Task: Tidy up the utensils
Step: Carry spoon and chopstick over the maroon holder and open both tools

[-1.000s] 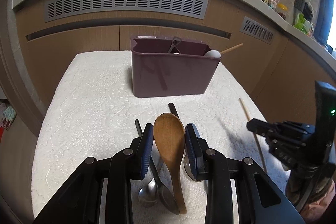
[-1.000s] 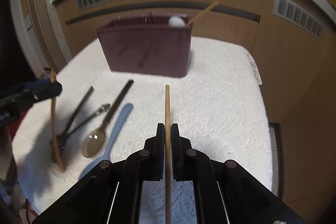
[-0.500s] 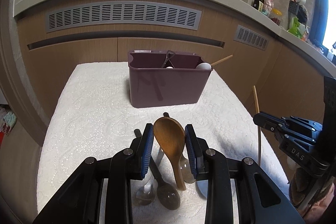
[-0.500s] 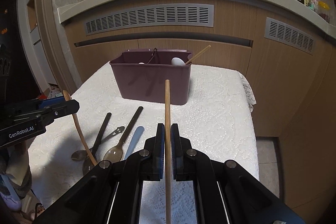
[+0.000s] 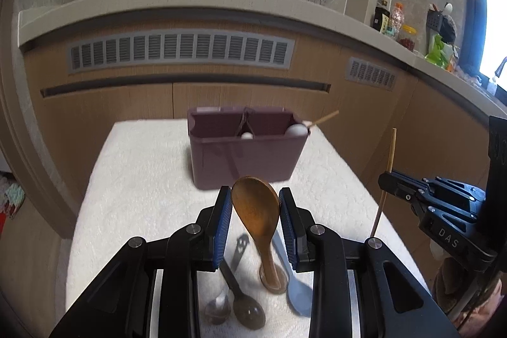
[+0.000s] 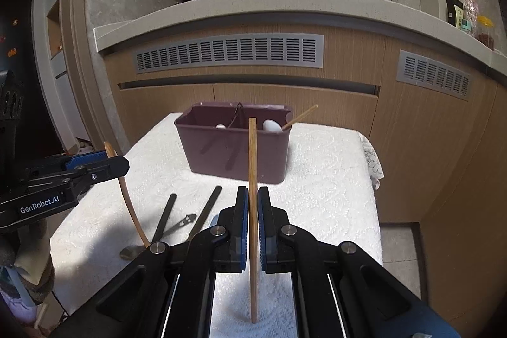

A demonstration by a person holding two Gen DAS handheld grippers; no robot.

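My left gripper (image 5: 255,203) is shut on a wooden spoon (image 5: 258,217), held upright above the table; the spoon also shows in the right wrist view (image 6: 126,195). My right gripper (image 6: 252,205) is shut on a wooden chopstick (image 6: 252,167), held upright; it also shows in the left wrist view (image 5: 388,173). A maroon utensil box (image 5: 245,154) stands at the far side of the white cloth (image 5: 142,195), with a white spoon and a chopstick in it. Several spoons (image 5: 240,303) and a blue spoon (image 5: 294,281) lie on the cloth below my left gripper.
Wooden cabinets with grey vents (image 5: 180,51) run behind the table under a pale counter (image 6: 253,8). The cloth-covered table (image 6: 332,195) drops off at its right edge beside the cabinets. Dark-handled utensils (image 6: 202,211) lie left of my right gripper.
Both grippers have risen and tilted up, lifting the wooden spoon and the chopstick off the cloth. The box now looks farther and lower in both views.
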